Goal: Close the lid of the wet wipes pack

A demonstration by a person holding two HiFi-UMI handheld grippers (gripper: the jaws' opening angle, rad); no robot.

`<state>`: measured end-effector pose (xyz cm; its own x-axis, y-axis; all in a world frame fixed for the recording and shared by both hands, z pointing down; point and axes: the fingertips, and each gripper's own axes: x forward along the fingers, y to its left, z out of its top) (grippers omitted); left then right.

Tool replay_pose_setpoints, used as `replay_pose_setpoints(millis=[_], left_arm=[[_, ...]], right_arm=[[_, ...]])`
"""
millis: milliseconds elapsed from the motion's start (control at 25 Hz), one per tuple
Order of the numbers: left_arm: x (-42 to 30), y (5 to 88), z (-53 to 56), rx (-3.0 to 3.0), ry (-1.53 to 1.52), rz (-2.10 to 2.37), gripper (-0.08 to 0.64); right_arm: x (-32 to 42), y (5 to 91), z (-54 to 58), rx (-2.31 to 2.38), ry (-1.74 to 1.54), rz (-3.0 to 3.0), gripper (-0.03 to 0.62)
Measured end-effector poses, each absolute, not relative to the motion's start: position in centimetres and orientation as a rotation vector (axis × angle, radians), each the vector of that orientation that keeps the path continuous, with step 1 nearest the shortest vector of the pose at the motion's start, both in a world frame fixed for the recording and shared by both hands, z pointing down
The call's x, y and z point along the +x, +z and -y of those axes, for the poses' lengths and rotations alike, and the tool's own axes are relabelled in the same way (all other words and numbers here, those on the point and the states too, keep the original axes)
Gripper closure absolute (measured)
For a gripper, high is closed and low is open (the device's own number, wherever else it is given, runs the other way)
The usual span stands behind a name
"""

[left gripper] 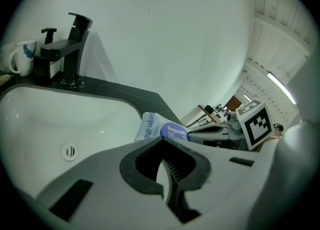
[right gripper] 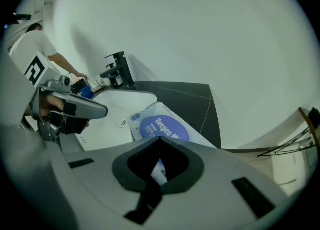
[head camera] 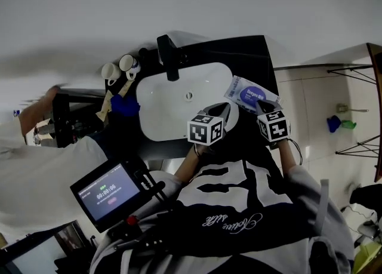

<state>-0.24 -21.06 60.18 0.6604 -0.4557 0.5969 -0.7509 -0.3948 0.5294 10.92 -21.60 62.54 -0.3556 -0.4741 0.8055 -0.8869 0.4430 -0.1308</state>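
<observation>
Wet wipes pack (right gripper: pixel 161 127) in right gripper (right gripper: pixel 159 145)

Two mugs (head camera: pixel 111 71) (head camera: pixel 128 62), one faucet (head camera: pixel 169 57), one sink (head camera: pixel 173 110), one wet wipes pack (head camera: pixel 250 95).

A white sink (head camera: pixel 156 125) sits in a dark worktop (head camera: pixel 253 55) against a pale wall. A black faucet (head camera: pixel 169 58) stands at its back rim. Two white mugs (head camera: pixel 119 68) stand left of the faucet, and a blue cloth (head camera: pixel 125 105) lies just below them. Nearer, a small screen (head camera: pixel 108 191) shows digits.

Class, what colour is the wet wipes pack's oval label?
The oval label is blue with white lettering; see right gripper view.
</observation>
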Motion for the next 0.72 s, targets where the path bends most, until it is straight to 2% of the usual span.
replay_pose_setpoints(millis=[320,720], left_arm=[[-3.1,55.7,18.7,2.116,0.389,0.914,0.561],[-1.6,54.7,11.7,2.243,0.406,0.703,0.561]], right_arm=[[8.2,54.9,17.3,1.417,0.837,2.175,0.594],[7.5,51.5,8.7,1.733,0.858,2.221,0.594]])
